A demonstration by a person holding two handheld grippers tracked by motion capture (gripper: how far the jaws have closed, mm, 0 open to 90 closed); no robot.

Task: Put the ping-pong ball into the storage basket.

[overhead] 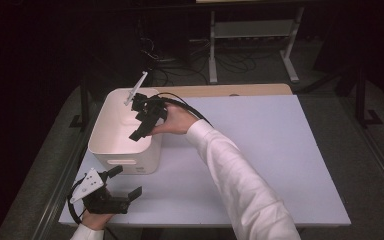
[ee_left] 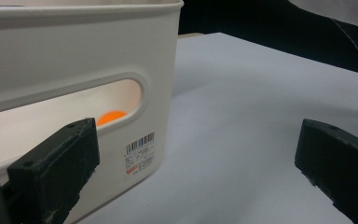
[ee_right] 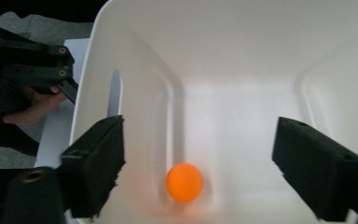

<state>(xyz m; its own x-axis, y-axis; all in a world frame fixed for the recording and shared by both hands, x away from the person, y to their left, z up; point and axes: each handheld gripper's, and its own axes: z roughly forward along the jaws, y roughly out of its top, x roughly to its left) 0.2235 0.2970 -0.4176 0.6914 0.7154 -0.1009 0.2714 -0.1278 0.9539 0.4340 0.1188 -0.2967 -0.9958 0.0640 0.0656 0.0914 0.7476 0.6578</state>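
Both grippers stand with their jaws apart and nothing between the pads. Over the white bin (overhead: 125, 131), at the far left of the table (overhead: 260, 150), the right gripper (overhead: 141, 116) points down into the open top, held by a hand in a white sleeve (overhead: 235, 175) that reaches across from the near right. Its own view looks straight down the bin's inside: the two black jaws stand wide, and below them, well clear of both, an orange ball (ee_right: 184, 182) lies on the bin's white floor, close to the wall with the slot-shaped handle cut-out. The ball sits loose, touched by neither pad.

Near the front left corner of the table the left gripper (overhead: 128, 181) rests low, just this side of the bin and apart from it, its jaws also wide and empty, with the grey three-cornered plate on top. From its own view the bin's near wall rises close by on the left, with a barcode label (ee_left: 140, 154) stuck near the lower corner. Through the handle slot in that wall a sliver of the orange ball shows inside. A thin white stick (overhead: 136, 88) leans up from the bin's far rim.
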